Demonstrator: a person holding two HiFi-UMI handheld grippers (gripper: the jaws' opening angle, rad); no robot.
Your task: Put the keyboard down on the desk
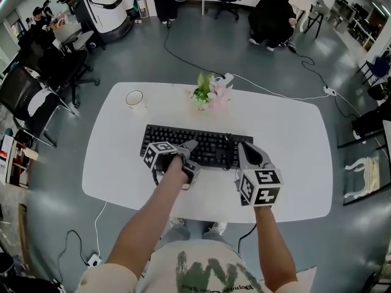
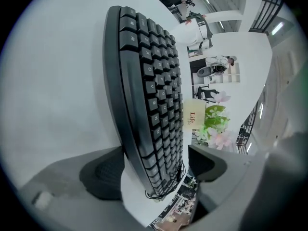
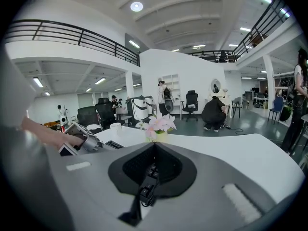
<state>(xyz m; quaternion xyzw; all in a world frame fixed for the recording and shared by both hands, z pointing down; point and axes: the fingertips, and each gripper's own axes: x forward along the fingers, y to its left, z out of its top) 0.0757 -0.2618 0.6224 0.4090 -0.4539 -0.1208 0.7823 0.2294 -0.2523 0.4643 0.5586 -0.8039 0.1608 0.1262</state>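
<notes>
A black keyboard [image 1: 189, 140] lies flat on the white desk [image 1: 293, 139], just in front of me. My left gripper [image 1: 192, 157] stands open at the keyboard's near edge. In the left gripper view the keyboard [image 2: 154, 95] runs between the two wide-apart pads [image 2: 103, 174], with a gap on the right side. My right gripper [image 1: 242, 149] is at the keyboard's right end. In the right gripper view its jaws are closed together on a thin strip of black keys [image 3: 147, 189], so it is shut on the keyboard. That view also shows the left gripper [image 3: 79, 138] at the left.
A white cup [image 1: 134, 98] stands at the desk's back left. A small pot of pink flowers [image 1: 206, 93] stands at the back middle, behind the keyboard. Office chairs [image 1: 36, 96] stand left of the desk, and a white cable [image 1: 275, 92] trails off to the right.
</notes>
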